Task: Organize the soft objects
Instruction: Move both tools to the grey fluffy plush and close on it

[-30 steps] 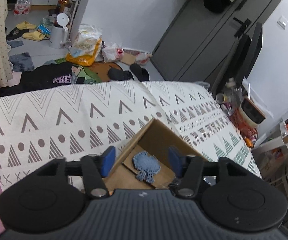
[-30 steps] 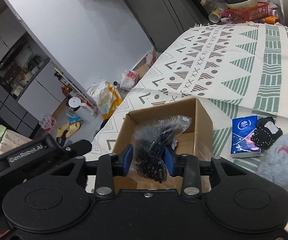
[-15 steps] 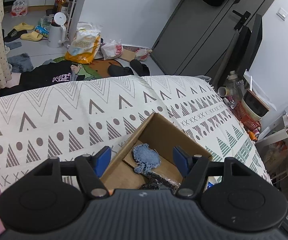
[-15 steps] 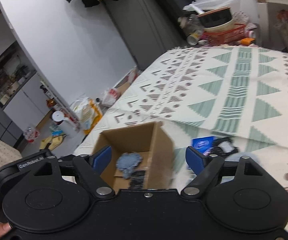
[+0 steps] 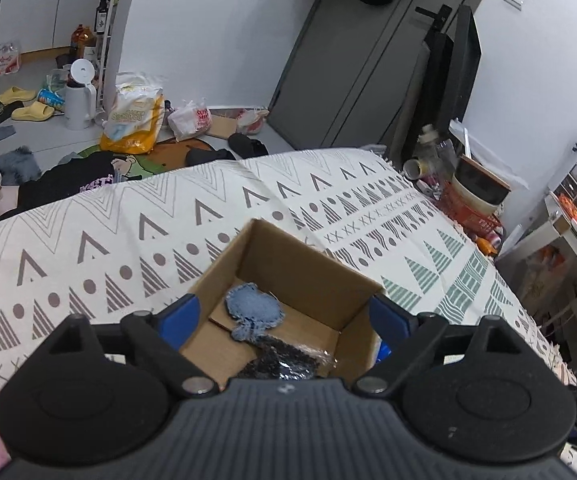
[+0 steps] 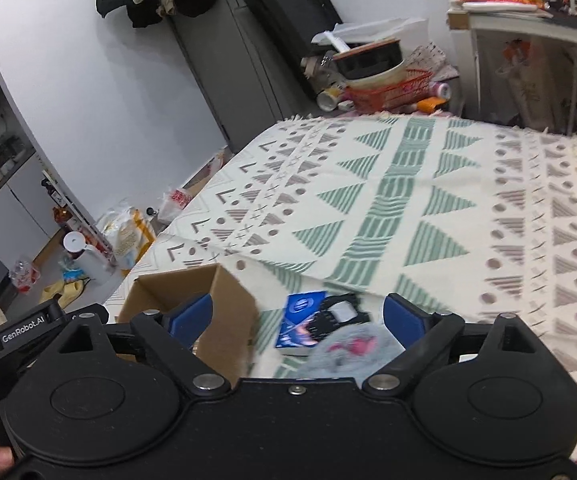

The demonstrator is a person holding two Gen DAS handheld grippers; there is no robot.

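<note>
Right wrist view showed the right gripper spread and empty, the grey plush toy just below its jaws, right of the cardboard box. The left gripper, jaws also spread, hung over that box, farther from the toy.

Motion-blurred right wrist view; grey plush toy and blue packet partly behind gripper body.

surface: bed under cream cloth printed with grey and green triangles | on it: open brown cardboard box | just beside box: blue tissue packet, black fabric piece, grey fluffy plush with pink marks
</note>
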